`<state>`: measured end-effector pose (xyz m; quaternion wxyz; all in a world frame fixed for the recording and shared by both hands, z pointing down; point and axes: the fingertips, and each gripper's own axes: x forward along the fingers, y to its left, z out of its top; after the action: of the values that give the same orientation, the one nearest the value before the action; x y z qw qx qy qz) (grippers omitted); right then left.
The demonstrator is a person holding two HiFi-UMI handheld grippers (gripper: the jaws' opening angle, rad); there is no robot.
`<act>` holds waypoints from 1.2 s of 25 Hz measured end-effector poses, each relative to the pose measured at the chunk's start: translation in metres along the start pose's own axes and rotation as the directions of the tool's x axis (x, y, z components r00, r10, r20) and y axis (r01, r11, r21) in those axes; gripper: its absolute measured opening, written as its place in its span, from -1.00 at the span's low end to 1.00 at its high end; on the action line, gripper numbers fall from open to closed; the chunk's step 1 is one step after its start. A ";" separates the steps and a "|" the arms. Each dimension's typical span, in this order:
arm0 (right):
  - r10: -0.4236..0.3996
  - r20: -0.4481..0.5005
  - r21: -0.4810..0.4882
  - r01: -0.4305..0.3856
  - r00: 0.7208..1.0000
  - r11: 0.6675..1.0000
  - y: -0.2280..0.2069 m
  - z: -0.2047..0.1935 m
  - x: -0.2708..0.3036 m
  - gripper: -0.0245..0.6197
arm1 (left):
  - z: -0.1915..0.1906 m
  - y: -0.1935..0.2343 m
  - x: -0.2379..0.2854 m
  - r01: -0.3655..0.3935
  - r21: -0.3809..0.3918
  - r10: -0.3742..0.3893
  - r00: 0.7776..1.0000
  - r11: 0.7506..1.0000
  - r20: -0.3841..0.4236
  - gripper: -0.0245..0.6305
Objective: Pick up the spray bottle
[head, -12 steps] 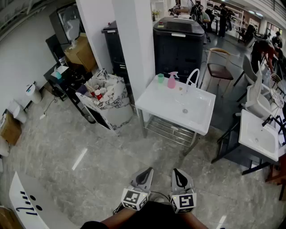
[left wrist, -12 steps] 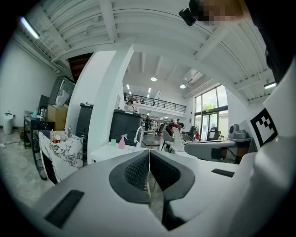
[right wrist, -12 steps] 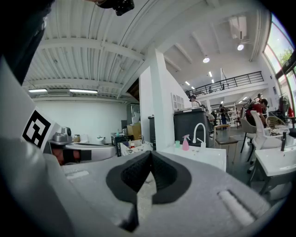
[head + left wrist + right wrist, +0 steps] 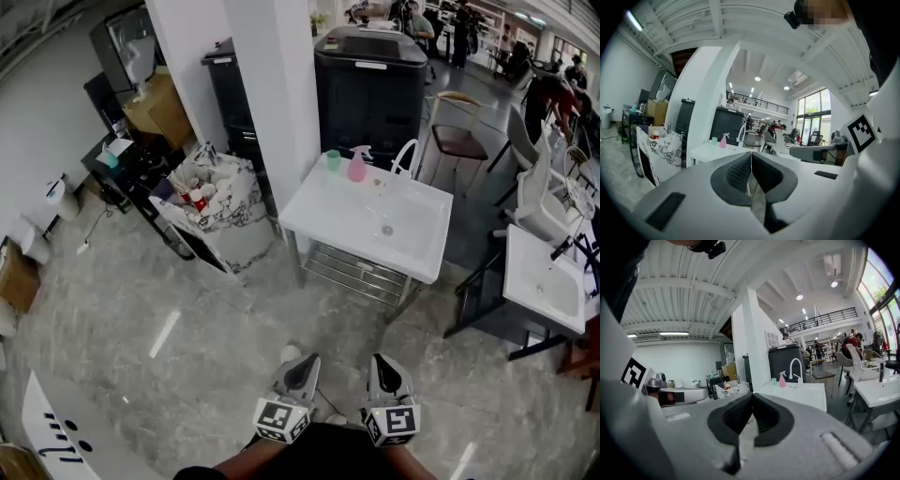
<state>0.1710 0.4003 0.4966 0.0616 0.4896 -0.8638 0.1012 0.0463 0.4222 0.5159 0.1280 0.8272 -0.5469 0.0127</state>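
A pink spray bottle [image 4: 357,165] stands at the back of a white sink unit [image 4: 319,211], next to a green cup [image 4: 332,159] and a white faucet [image 4: 406,157]. Both grippers are held low at the frame's bottom, well short of the sink. My left gripper [image 4: 303,363] is shut with nothing between its jaws. My right gripper [image 4: 383,364] is shut and empty too. The bottle shows small and far in the left gripper view [image 4: 723,140] and in the right gripper view [image 4: 782,379].
A white pillar [image 4: 281,84] rises left of the sink, with a marble-patterned bin of rubbish [image 4: 214,208] beside it. A dark cabinet [image 4: 373,89] stands behind the sink. A second sink [image 4: 544,286] and chairs [image 4: 461,136] are to the right. People stand far back.
The view has shifted slightly forward toward the sink. Both grippers stay shut and held together at the bottom.
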 end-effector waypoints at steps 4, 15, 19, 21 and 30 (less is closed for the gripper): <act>-0.032 -0.047 -0.002 0.032 0.998 0.999 -0.001 -0.009 0.041 -0.93 | -0.003 0.037 0.032 0.026 -0.025 -0.026 1.000 0.999 -0.008 -0.87; -0.067 -0.134 -0.045 0.061 0.989 0.997 0.023 0.017 0.223 -0.93 | 0.038 0.195 0.128 0.090 -0.064 -0.092 0.995 0.994 -0.033 -0.87; -0.108 -0.114 -0.071 0.100 0.988 0.992 0.033 0.044 0.280 -0.93 | 0.067 0.242 0.151 0.124 -0.047 -0.125 0.992 0.991 -0.025 -0.87; -0.129 -0.110 -0.077 0.121 0.986 0.990 0.034 0.053 0.304 -0.93 | 0.078 0.262 0.164 0.135 -0.018 -0.135 0.991 0.991 -0.024 -0.87; -0.217 -0.125 -0.051 0.212 0.968 0.976 0.023 0.057 0.354 -0.93 | 0.086 0.308 0.211 0.205 0.054 -0.201 0.977 0.977 -0.076 -0.87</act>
<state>-0.0305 0.1038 0.5114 0.1371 0.5715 -0.8016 0.1096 -0.1589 0.0993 0.5271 0.1223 0.8813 -0.4542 0.0452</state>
